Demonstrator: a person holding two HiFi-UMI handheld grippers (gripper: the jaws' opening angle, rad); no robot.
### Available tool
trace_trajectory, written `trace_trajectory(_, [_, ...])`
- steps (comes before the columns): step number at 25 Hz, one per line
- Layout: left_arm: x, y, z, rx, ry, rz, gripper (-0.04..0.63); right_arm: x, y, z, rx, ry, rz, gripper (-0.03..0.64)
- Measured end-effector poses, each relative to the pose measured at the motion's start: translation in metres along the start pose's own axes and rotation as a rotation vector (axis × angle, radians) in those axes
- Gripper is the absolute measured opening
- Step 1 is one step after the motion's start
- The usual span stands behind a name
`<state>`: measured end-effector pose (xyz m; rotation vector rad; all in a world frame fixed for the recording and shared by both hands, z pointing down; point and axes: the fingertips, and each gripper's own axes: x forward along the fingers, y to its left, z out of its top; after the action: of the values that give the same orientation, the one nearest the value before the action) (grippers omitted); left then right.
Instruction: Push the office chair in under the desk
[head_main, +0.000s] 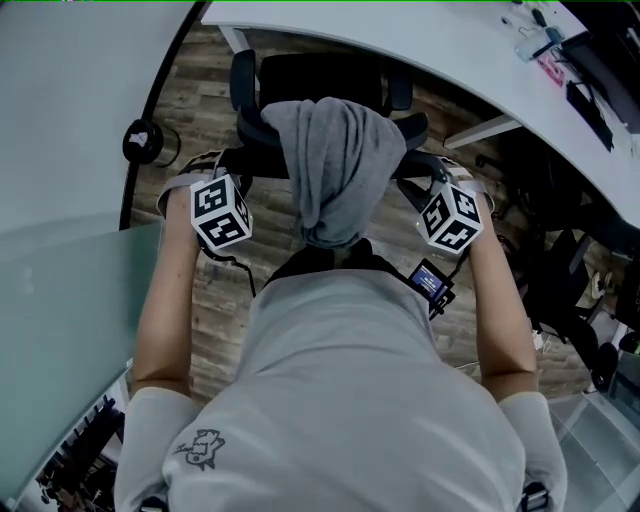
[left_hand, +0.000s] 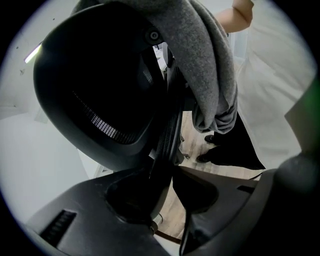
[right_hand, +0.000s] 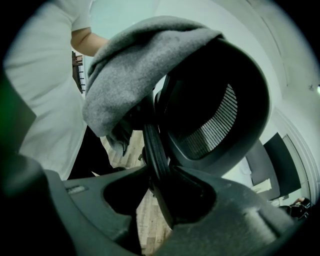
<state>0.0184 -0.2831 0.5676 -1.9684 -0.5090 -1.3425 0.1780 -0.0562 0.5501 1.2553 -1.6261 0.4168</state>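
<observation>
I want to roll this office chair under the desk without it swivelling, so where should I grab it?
I'd take the chair back by its thin side rims, coming from behind, one gripper per side. Each rim is narrow enough to sit between the jaws, as the left gripper and right gripper hold it here. Skip the top middle: the loose grey sweater hangs there.

One office chair (head_main: 320, 80), one grey sweater (head_main: 335, 160), one white desk (head_main: 420, 45), one person (head_main: 340, 400) — and two grippers: left gripper (left_hand: 170, 172), right gripper (right_hand: 156, 176).
</observation>
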Motion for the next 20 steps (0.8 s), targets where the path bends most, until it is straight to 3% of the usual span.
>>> trace_trajectory(20, [0.033, 0.086, 0.014, 0.101, -0.024, -0.022, 0.144, 0.019, -0.059, 0.001, 0.1, 0.023, -0.057, 0.141])
